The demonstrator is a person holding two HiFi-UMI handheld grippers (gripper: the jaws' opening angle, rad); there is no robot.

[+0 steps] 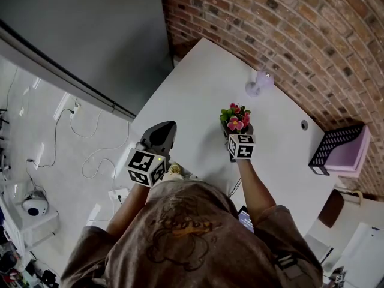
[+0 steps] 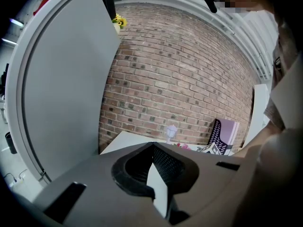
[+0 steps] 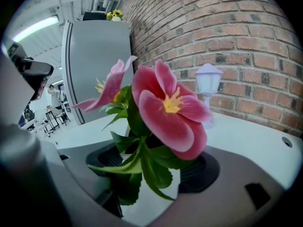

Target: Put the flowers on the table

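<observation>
Pink flowers [image 1: 235, 118] with green leaves stand in a small dark pot just above the white table [image 1: 198, 89], near its middle. My right gripper [image 1: 238, 131] is shut on them from the near side. In the right gripper view the blooms [image 3: 165, 108] and leaves fill the space between the jaws of the right gripper [image 3: 151, 160] and hide the pot. My left gripper [image 1: 163, 132] hovers at the table's left edge, shut with nothing in it. In the left gripper view the tips of the left gripper [image 2: 152, 146] meet.
A small lavender lantern [image 1: 259, 83] stands at the table's far side by the brick wall [image 1: 288, 23]. A black and purple basket [image 1: 341, 150] sits at the right end. The tabletop has a cable hole [image 1: 304, 125]. Cables [image 1: 90, 149] lie on the floor at left.
</observation>
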